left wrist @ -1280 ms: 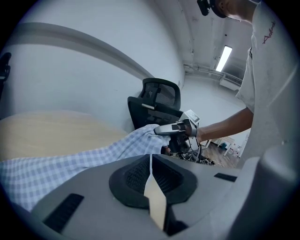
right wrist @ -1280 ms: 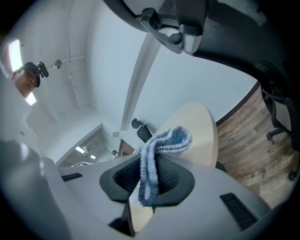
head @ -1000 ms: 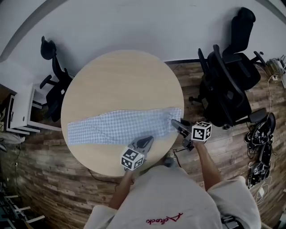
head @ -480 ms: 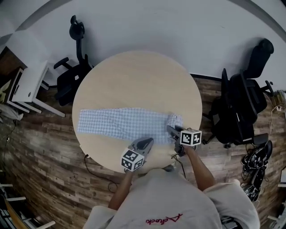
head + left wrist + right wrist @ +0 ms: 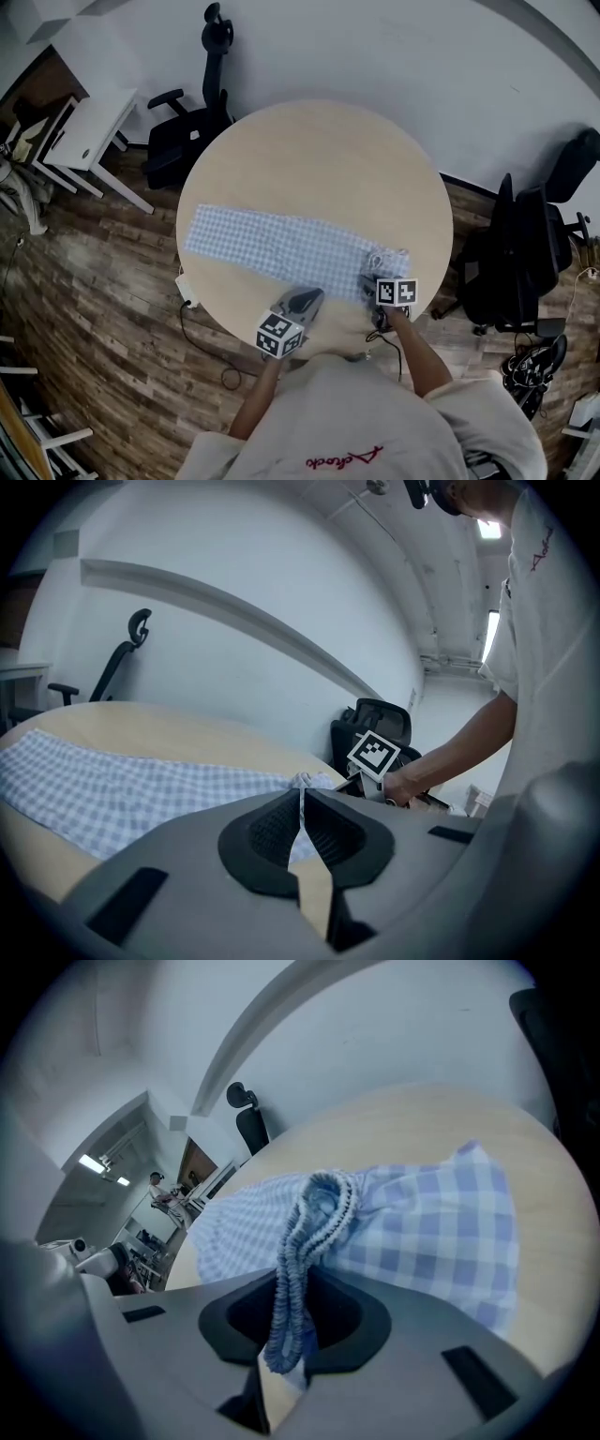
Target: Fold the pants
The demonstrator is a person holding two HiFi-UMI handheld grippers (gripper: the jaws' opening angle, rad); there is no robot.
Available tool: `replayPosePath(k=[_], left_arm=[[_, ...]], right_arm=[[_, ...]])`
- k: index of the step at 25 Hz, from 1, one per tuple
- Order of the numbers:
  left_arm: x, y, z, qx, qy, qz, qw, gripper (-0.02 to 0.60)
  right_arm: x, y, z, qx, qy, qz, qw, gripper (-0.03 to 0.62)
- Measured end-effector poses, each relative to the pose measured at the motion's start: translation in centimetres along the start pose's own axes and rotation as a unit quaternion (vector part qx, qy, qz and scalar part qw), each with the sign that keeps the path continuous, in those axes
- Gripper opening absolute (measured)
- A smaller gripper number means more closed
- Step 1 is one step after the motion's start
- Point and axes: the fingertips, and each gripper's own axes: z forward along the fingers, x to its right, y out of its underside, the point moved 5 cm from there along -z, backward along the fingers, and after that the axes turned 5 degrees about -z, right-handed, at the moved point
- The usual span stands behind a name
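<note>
We see checked pants (image 5: 272, 246) stretched across a round surface (image 5: 319, 150) at centre frame. Our right hand-held gripper (image 5: 373, 283) clenches the bunched waistband (image 5: 314, 1222). Our left hand-held gripper (image 5: 304, 298) pinches the near edge, likely so both can steer the cloth for folding.

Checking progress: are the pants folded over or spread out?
Spread out: the pants lie as one long strip across the table, only the waistband bunched in the right gripper.
</note>
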Motion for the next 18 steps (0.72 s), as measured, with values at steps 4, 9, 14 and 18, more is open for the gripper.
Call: replayPosePath(k=[4,9,14,18], left_arm=[[-0.5,0.2,-0.4,0.003,-0.004,-0.003,1.0,0.043],[0.4,-0.1,0.7,-0.003,0.016,0.006,0.9998,0.043],[2.2,-0.9,3.7,-0.018,0.05,0.028,0.9982,0.043],[4.4,-1.2,6.6,-0.034,0.08,0.045,0.9952,0.043]], right_arm=[[-0.1,0.0,0.7,-0.004,0.004,0.004,1.0,0.084],[-1.6,-0.1,0.5,-0.008,-0.051,0.0,0.999,0.187],[-2.3,-1.1,-2.3,0.043,-0.091,-0.024,0.995,0.245],[0.5,-1.5,-5.8,0.099,-0.056,0.002,0.994,0.244]])
